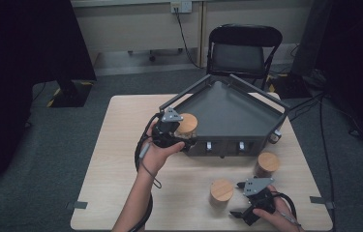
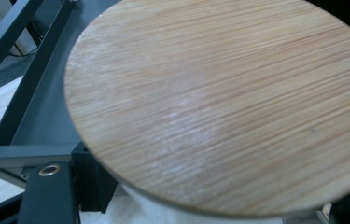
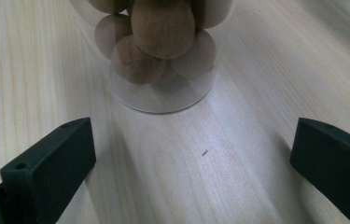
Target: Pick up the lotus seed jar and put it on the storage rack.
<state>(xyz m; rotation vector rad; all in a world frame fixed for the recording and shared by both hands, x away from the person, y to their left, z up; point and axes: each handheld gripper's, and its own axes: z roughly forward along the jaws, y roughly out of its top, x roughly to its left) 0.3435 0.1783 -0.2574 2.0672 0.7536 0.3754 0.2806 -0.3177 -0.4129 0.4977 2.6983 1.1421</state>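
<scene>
A clear jar with a round bamboo lid [image 1: 187, 123] hangs at the near left corner of the dark grey tray [image 1: 232, 108], with my left gripper [image 1: 184, 139] shut on its body below the lid. In the left gripper view the lid [image 2: 219, 102] hides most of the jaws, and the tray's frame [image 2: 28, 70] runs along the left. My right gripper [image 1: 237, 199] rests low over the table's front right, open, pointing at a second lidded jar [image 1: 221, 190]. In the right gripper view this jar [image 3: 163, 42] holds brown balls and stands just beyond the open gripper [image 3: 191, 163].
A third lidded jar [image 1: 268, 164] stands on the wooden table [image 1: 121, 145] just in front of the tray's right corner. A black folding chair [image 1: 242, 48] stands behind the table. Cables trail from both grippers.
</scene>
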